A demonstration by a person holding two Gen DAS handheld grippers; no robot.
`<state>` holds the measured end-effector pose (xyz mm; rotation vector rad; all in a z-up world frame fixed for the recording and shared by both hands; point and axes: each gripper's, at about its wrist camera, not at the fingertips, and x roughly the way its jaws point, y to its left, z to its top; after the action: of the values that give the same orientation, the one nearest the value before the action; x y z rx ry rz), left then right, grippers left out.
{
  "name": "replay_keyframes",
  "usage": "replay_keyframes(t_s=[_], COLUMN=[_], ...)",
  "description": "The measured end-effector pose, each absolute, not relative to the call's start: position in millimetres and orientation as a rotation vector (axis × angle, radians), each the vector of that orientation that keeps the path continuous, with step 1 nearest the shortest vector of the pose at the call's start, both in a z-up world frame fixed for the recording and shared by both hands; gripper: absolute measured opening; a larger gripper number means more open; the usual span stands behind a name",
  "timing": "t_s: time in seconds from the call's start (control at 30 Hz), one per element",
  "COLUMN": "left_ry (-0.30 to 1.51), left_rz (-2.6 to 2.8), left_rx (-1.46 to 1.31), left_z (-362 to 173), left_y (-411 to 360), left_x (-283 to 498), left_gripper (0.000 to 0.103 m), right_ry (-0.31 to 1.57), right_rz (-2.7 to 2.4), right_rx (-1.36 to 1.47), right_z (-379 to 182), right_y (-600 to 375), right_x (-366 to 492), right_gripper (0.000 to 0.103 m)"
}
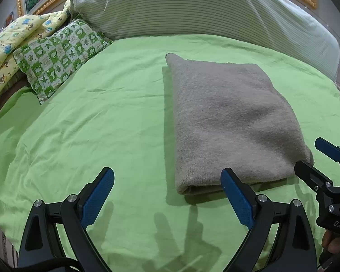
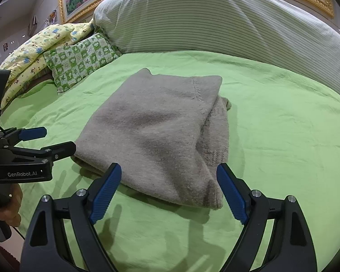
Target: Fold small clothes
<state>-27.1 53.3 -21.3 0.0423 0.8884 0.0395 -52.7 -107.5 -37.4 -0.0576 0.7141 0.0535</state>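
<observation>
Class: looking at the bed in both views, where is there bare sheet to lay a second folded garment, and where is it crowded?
Bare green sheet lies between the folded grey sweater and the green checked pillow. More lies right of the sweater, bounded by the striped bolster. The far left corner is crowded: checked pillow against the yellow printed quilt. Both open claws, left and right, crowd the sweater's near edge.
</observation>
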Motion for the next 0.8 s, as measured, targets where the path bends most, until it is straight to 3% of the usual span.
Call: replay_keyframes(t_s=[0.8], left_ry=[0.885], left_rz=[0.016], left_rx=[0.042], left_z=[-17.4], left_y=[52.8], left_x=[-27.7], left_gripper=[0.095], right_ry=[0.701], right_rz=[0.043], right_rx=[-0.051], right_z=[-31.4], right_y=[-106.5], right_x=[-51.4], right_gripper=[0.087])
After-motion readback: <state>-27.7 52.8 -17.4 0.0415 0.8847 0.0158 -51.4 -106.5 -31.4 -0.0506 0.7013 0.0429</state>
